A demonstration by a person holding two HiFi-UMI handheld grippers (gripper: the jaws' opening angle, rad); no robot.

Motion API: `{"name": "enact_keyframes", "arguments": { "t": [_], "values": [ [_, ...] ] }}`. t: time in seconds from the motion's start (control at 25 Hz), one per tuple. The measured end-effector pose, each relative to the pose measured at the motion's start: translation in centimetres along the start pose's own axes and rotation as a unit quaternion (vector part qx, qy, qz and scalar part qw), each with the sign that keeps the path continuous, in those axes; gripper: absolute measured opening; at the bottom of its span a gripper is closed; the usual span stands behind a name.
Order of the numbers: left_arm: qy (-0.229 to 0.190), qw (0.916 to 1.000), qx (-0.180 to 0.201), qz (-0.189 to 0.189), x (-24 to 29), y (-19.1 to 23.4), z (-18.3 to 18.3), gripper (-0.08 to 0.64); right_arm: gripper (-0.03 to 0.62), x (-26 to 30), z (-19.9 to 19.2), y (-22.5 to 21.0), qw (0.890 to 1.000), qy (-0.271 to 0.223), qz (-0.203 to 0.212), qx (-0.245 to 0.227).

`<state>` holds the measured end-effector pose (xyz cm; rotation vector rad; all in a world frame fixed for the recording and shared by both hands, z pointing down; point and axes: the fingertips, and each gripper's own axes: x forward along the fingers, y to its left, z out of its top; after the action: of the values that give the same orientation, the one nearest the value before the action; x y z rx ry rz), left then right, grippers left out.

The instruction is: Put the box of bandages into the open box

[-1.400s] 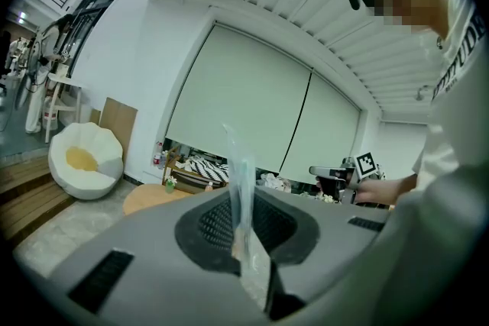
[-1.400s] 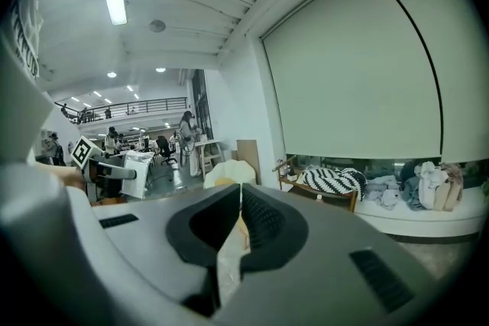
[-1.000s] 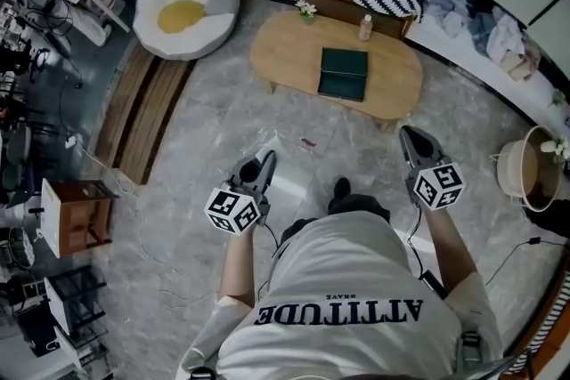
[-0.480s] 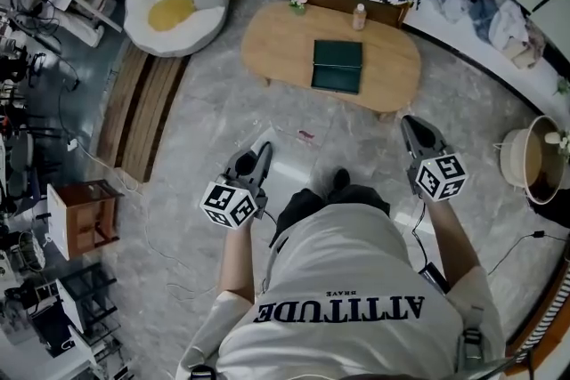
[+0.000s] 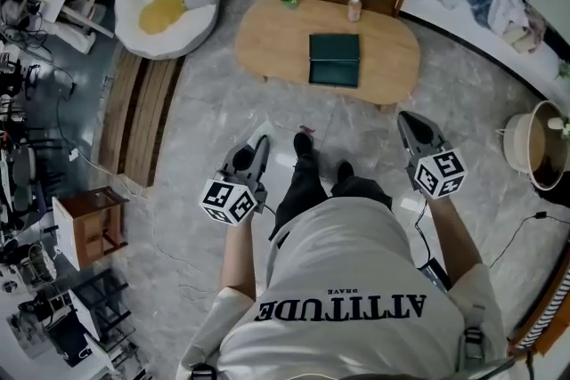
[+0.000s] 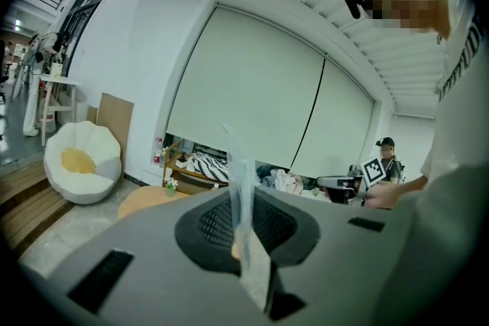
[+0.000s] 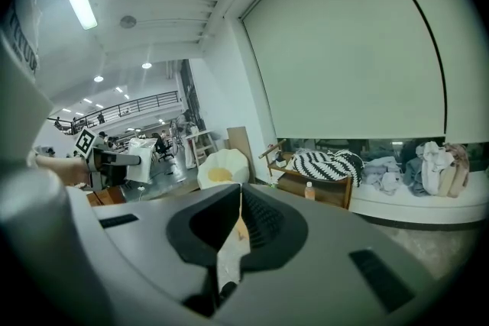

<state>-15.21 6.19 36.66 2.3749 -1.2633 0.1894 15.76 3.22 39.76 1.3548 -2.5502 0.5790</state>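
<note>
— Any lettering to call out here?
— Right there on the white shirt (image 5: pixel 343 276): "ATTITUDE", big dark capitals, upside down in the head view. Tiny word just beside it, too small to be sure, seemingly "BRAVE".

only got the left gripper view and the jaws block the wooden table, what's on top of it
Observer: Head view shows a dark green box lying in the middle of the wooden table.
Operator: anything else up there
Observer: A small bottle stands near the far edge, beyond the box.
Operator: and the right gripper
Observer: Its own view shows the right gripper with jaws together, nothing between them.
</note>
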Motion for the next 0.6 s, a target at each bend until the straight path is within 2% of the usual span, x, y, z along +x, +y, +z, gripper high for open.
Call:
{"name": "enact_keyframes", "arguments": {
  "t": [0.24, 0.6],
  "values": [
    [0.002, 0.9998, 0.001, -0.019, 2.4, 3.4, 1.2, 0.04, 0.021, 2.5, 0.4, 0.4, 1.0, 0.003, -0.011, -0.006],
    [0.028, 0.9975, 0.002, -0.065, 6.6, 10.1, 3.1, 0.04, 0.022, 7.9, 1.9, 1.0, 0.998, 0.012, -0.053, 0.007]
  ]
}}
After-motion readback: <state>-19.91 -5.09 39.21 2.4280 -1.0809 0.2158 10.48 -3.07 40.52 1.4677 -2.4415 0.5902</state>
